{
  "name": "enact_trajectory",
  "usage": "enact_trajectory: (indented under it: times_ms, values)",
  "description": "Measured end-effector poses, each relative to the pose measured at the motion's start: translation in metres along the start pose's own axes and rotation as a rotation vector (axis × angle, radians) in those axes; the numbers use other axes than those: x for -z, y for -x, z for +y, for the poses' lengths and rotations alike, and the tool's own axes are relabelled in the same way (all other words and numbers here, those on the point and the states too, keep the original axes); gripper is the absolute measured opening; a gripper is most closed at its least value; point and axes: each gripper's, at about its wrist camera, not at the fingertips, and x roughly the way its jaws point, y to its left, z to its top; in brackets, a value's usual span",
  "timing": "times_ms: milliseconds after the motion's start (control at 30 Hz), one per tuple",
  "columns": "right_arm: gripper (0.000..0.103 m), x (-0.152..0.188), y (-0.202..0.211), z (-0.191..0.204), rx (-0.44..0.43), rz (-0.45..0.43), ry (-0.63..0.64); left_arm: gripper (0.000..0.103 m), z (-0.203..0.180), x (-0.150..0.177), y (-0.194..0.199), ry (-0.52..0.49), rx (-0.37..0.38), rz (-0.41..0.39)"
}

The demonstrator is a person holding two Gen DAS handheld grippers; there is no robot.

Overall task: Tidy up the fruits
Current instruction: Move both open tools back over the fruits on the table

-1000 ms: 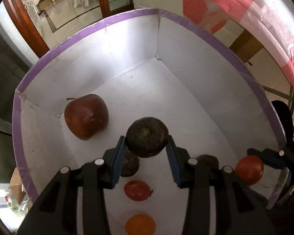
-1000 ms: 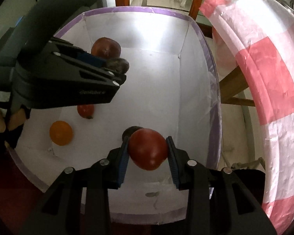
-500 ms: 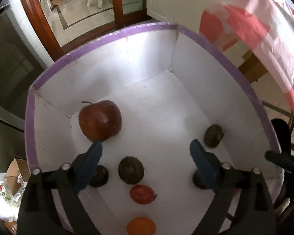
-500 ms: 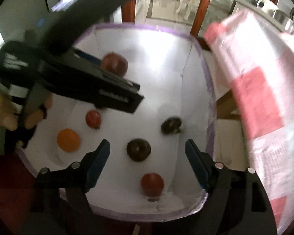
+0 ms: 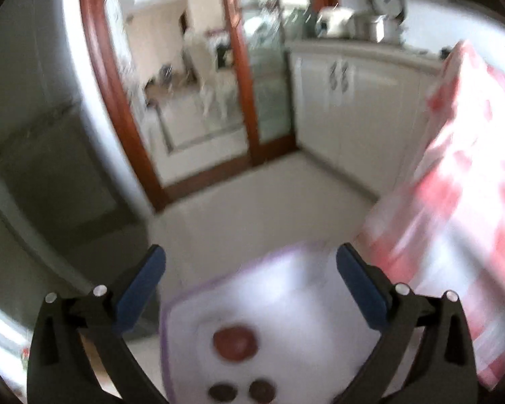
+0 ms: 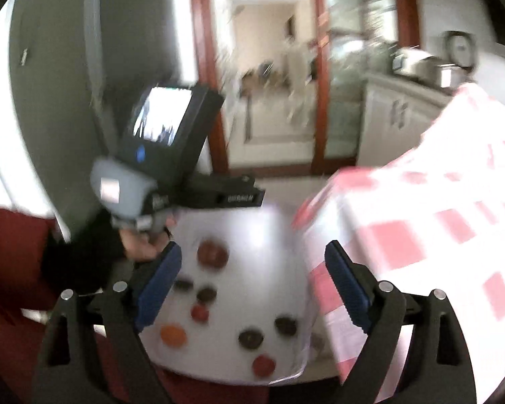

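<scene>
Both grippers have risen away from the white box [image 6: 252, 235] since half a second ago, and the fruits now look small and blurred below them. Left gripper [image 5: 250, 281] is spread wide with nothing between its blue pads [image 5: 139, 289]. Right gripper [image 6: 252, 284] is also spread wide and holds nothing.

From the left wrist view only the far part of the box shows, with the red apple [image 5: 234, 341] and two dark round fruits [image 5: 222, 391] near the bottom edge.

From the right wrist view almost the whole box shows: the apple at the far end, the orange fruit [image 6: 173, 335] near the left wall, a small red fruit [image 6: 199, 313], and a red tomato [image 6: 263, 365] at the near wall. This view also shows the left gripper from the side, above the far left corner of the box, and the pink checked tablecloth [image 6: 421, 235] beside the box.
</scene>
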Motion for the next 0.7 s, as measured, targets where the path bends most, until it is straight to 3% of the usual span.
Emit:
enact_trajectory:
  times_ms: [133,233,400,533,700]
  values:
    - [0.087,-0.022,0.056,-0.047,0.111,-0.163,-0.143,0.102,-0.069,-0.048,0.038,-0.067,0.173,-0.122]
    - [0.087,-0.023,0.098,-0.102,0.261,-0.238,-0.303,0.102,-0.139,-0.072,0.049,-0.160,0.321,-0.118]
    - [0.087,0.001,0.147,-0.192,0.505,-0.260,-0.535,0.102,-0.268,-0.085,0.046,-0.302,0.493,0.009]
    - [0.087,0.031,0.179,-0.251,0.639,-0.269,-0.745,0.102,-0.367,-0.079,0.049,-0.412,0.586,0.031]
    - [0.087,0.069,0.194,-0.315,0.784,-0.197,-0.907,0.102,-0.443,-0.075,0.054,-0.421,0.767,0.067]
